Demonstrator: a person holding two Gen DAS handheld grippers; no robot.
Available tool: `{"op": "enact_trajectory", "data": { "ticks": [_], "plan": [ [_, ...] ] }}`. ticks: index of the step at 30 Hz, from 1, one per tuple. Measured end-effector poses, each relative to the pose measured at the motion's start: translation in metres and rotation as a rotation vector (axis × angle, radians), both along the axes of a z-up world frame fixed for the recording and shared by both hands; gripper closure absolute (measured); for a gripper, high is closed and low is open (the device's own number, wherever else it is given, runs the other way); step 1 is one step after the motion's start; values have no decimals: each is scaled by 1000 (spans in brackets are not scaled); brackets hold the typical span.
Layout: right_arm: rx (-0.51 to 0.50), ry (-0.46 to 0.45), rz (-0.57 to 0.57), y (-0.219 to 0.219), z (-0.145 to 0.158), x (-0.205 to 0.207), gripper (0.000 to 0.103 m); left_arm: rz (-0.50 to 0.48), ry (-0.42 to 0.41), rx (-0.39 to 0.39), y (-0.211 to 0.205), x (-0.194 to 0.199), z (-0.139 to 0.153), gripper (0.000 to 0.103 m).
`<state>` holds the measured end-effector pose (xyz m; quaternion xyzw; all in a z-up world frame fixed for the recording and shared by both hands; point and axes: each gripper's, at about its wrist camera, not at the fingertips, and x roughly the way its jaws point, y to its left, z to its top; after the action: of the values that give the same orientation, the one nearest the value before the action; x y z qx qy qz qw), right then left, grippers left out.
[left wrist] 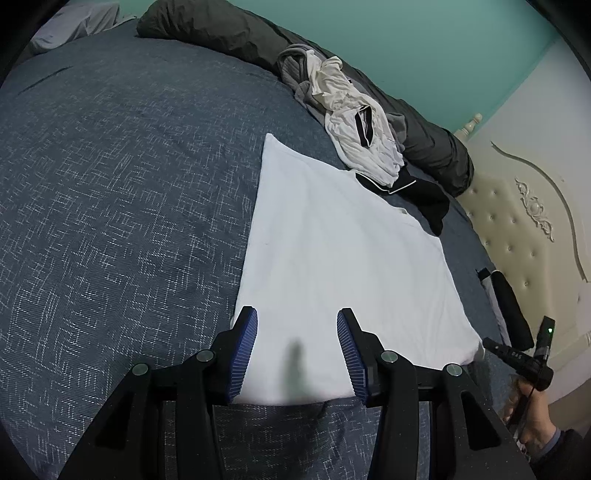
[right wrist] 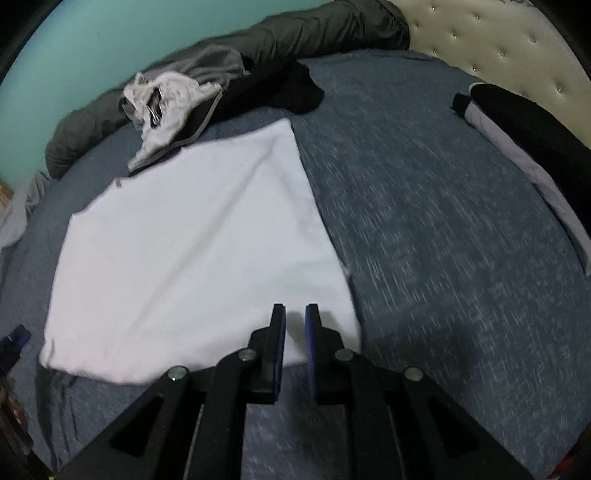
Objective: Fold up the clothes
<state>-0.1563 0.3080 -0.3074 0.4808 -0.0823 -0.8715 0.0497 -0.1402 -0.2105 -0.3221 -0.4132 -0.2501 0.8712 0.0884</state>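
White garment (left wrist: 343, 266) spread flat in a folded rectangle on the blue bedspread (left wrist: 110, 206). Left gripper (left wrist: 297, 350) poised over its near edge, jaws wide, holding nothing. Right gripper (right wrist: 295, 332) above its near right corner, jaws narrow, gripping nothing. Crumpled clothes pile (left wrist: 347, 122) beyond, against a dark rolled duvet (left wrist: 221, 33).

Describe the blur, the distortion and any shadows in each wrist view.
Left wrist view: sharp, with fisheye bending the blue woven bedspread into a dome; a soft dark smudge lies on the flat white garment between the open left gripper fingers. Right wrist view: motion blur streaks the bedspread weave and softens the garment's edges; the right gripper, nearly closed, stays crisp.
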Motion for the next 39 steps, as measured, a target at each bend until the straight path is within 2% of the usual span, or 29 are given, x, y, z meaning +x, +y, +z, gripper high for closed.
{"op": "enact_trajectory", "data": {
  "ticks": [3, 8, 13, 17, 21, 27, 32, 39],
  "plan": [
    [33, -69, 49, -10, -15, -10, 94, 1, -2, 2, -1, 0, 0, 54],
    [16, -174, 31, 7, -50, -13, 95, 2, 1, 6, -4, 0, 1, 54],
    [76, -121, -9, 13, -27, -11, 96, 5, 2, 8, -4, -1, 1, 54],
    [36, -54, -25, 10, -10, -9, 96, 1, 2, 4, -2, -1, 1, 54],
    [-17, -42, 90, -33, -7, -4, 96, -2, 0, 3, -1, -1, 1, 54],
    [-73, -76, 262, -115, -15, 5, 96, -4, -6, 4, -1, 0, 0, 54],
    [-87, -100, 326, -153, -26, 14, 96, -7, -18, 7, -3, -1, -2, 54],
    [-16, -142, 348, -175, -45, 22, 96, -9, -33, 9, -6, -2, -5, 54]
  ]
}}
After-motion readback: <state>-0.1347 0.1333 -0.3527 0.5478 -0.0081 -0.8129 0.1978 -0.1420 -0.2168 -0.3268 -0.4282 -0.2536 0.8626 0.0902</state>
